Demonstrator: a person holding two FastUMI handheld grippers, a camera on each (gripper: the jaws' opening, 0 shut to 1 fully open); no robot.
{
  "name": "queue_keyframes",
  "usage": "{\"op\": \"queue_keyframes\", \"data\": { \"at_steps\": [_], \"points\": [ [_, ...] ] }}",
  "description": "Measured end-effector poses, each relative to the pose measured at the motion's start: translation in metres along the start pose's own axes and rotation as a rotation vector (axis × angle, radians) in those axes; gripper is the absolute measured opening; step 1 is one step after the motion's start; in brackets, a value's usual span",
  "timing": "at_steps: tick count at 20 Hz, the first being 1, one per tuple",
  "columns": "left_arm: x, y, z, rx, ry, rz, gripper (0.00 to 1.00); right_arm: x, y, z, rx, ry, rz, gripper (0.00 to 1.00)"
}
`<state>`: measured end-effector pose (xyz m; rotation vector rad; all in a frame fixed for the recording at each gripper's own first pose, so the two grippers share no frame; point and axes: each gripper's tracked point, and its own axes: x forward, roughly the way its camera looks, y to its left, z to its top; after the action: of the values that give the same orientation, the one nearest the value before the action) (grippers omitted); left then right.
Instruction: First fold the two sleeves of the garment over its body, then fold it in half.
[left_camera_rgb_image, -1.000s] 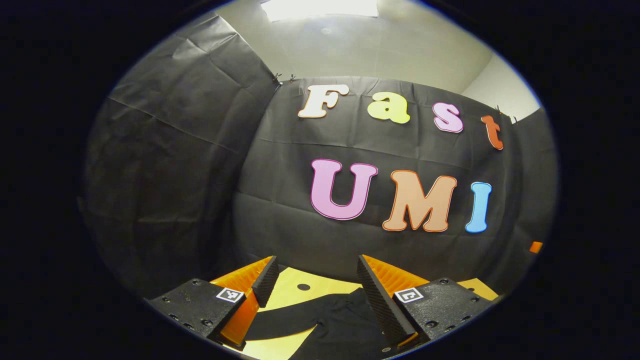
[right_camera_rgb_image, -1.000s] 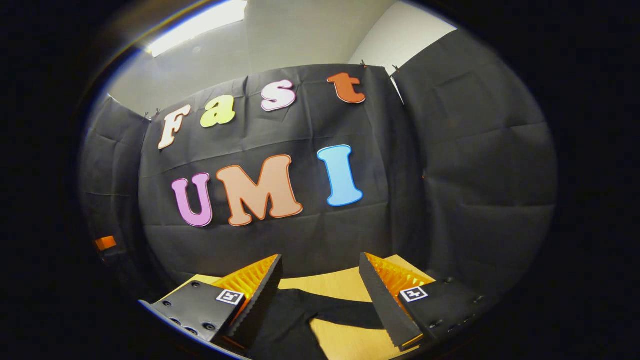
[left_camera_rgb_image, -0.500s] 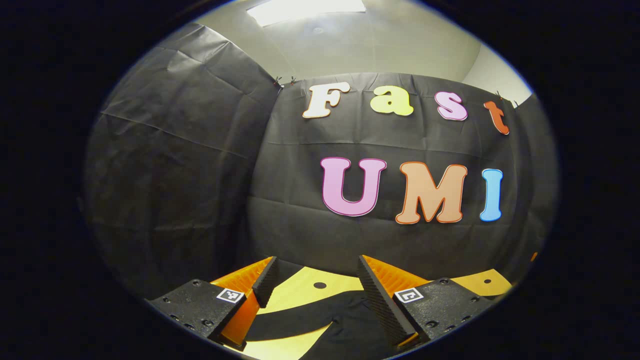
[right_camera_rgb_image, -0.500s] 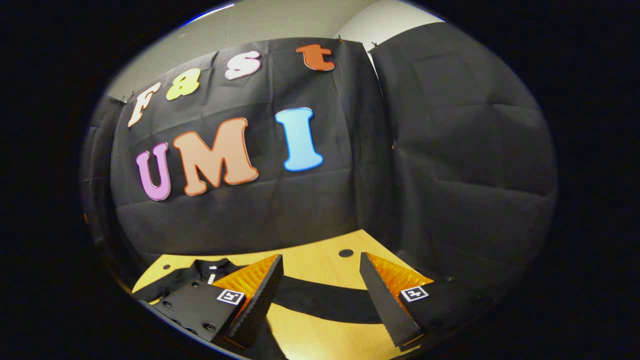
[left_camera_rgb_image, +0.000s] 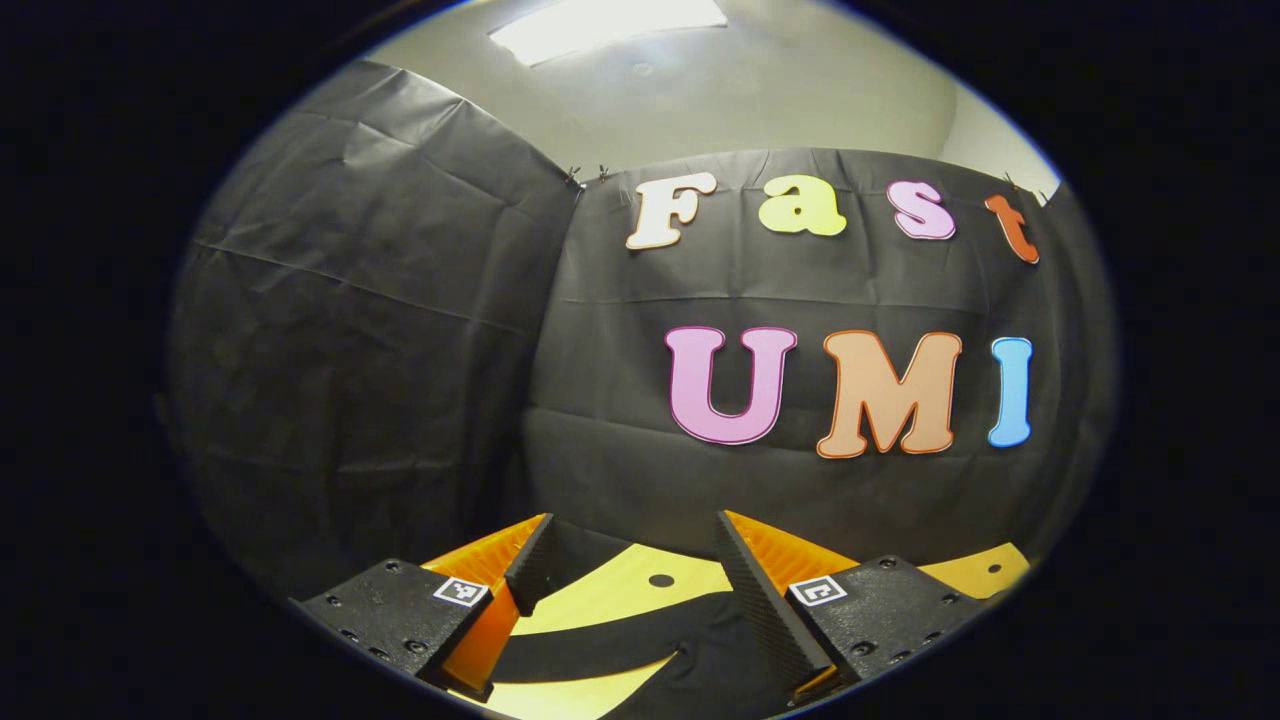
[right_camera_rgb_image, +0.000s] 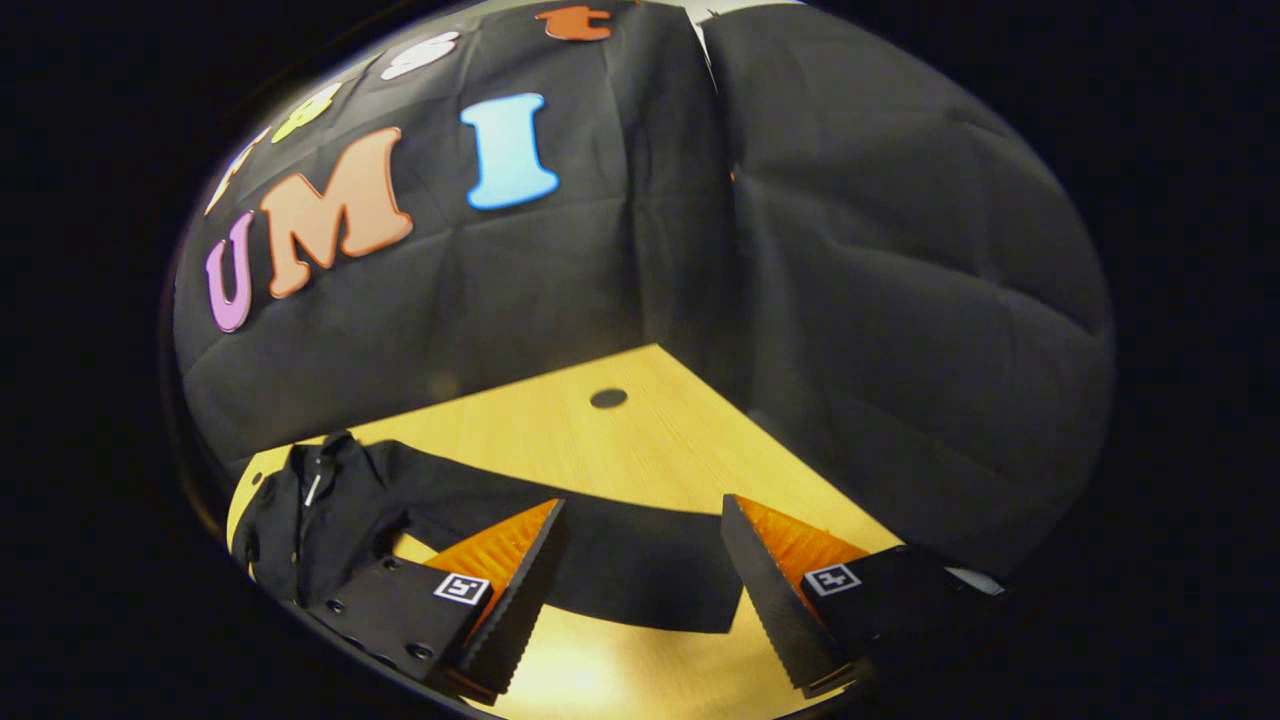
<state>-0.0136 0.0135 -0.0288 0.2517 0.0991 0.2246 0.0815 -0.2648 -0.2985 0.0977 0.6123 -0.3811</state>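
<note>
Black garment (right_camera_rgb_image: 330, 505) lies flat on the wooden table (right_camera_rgb_image: 620, 440), collar toward the booth wall, both sleeves spread out to the sides; nothing folded yet. Right sleeve (right_camera_rgb_image: 620, 560) runs across the table directly ahead of the right gripper (right_camera_rgb_image: 640, 600), jaws wide apart, holding nothing. A second ago this view showed mostly wall; it has since pitched down, so the sleeve end now sits between the open fingers. Judgement: the approach to the first sleeve fold is under way. Left gripper (left_camera_rgb_image: 630, 590) also gapes, empty, above the left sleeve (left_camera_rgb_image: 610, 645); its view has barely shifted, suggesting it waits.
</note>
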Motion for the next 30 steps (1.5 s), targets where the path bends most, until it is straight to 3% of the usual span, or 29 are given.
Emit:
{"op": "queue_keyframes", "data": {
  "at_steps": [1, 2, 4, 5, 6, 7, 9, 12, 13, 14, 16, 17, 20, 22, 24, 26, 27, 29, 30],
  "points": [
    [-0.001, 0.001, -0.001, 0.005, 0.004, 0.002, 0.92, 0.009, -0.002, -0.007, 0.0, 0.024, -0.005, 0.94],
    [-0.001, 0.002, -0.001, 0.011, 0.009, 0.006, 0.92, 0.015, -0.005, -0.01, -0.012, 0.036, -0.011, 0.98],
    [-0.001, 0.0, -0.002, 0.007, 0.013, 0.01, 0.92, 0.025, -0.01, -0.02, -0.042, 0.055, -0.029, 0.98],
    [-0.003, -0.001, -0.003, 0.002, 0.019, 0.013, 0.93, 0.03, -0.011, -0.026, -0.044, 0.075, -0.03, 0.94],
    [-0.004, -0.002, -0.006, 0.0, 0.029, 0.017, 0.92, 0.034, -0.009, -0.03, -0.045, 0.094, -0.02, 0.98],
    [-0.005, -0.001, -0.01, 0.005, 0.042, 0.026, 0.92, 0.036, -0.012, -0.036, -0.049, 0.111, -0.022, 0.94],
    [-0.004, -0.001, -0.014, 0.025, 0.056, 0.033, 0.93, 0.042, -0.015, -0.04, -0.064, 0.135, -0.035, 0.98],
    [-0.004, -0.005, -0.011, 0.057, 0.047, 0.03, 0.93, 0.052, -0.019, -0.056, -0.063, 0.184, -0.048, 0.94],
    [-0.005, -0.006, -0.011, 0.067, 0.047, 0.032, 0.93, 0.05, -0.021, -0.064, -0.061, 0.216, -0.047, 0.99],
    [-0.005, -0.007, -0.01, 0.073, 0.043, 0.031, 0.92, 0.048, -0.023, -0.059, -0.076, 0.191, -0.056, 0.94],
    [-0.004, -0.011, -0.007, 0.071, 0.038, 0.024, 0.92, 0.05, -0.026, -0.062, -0.106, 0.187, -0.059, 0.99],
    [-0.003, -0.013, -0.009, 0.066, 0.041, 0.019, 0.92, 0.051, -0.026, -0.061, -0.121, 0.171, -0.061, 0.95],
    [-0.003, -0.016, -0.016, 0.039, 0.055, 0.018, 0.92, 0.053, -0.026, -0.059, -0.105, 0.154, -0.062, 0.98],
    [-0.003, -0.017, -0.018, 0.012, 0.06, 0.016, 0.92, 0.05, -0.023, -0.053, -0.109, 0.153, -0.046, 0.94],
    [-0.003, -0.014, -0.021, 0.006, 0.066, 0.02, 0.92, 0.048, -0.016, -0.047, -0.12, 0.149, -0.028, 0.82],
    [-0.005, -0.01, -0.022, 0.008, 0.07, 0.029, 0.92, 0.047, -0.011, -0.046, -0.131, 0.146, -0.027, 0.58],
    [-0.006, -0.007, -0.021, 0.008, 0.068, 0.032, 0.93, 0.05, -0.009, -0.05, -0.119, 0.148, -0.011, 0.58],
    [-0.004, -0.005, -0.02, 0.008, 0.068, 0.036, 0.93, 0.051, -0.007, -0.051, -0.097, 0.144, -0.01, 0.45],
    [-0.005, -0.003, -0.021, 0.01, 0.068, 0.038, 0.92, 0.05, -0.007, -0.05, -0.092, 0.144, -0.006, 0.46]
  ]
}}
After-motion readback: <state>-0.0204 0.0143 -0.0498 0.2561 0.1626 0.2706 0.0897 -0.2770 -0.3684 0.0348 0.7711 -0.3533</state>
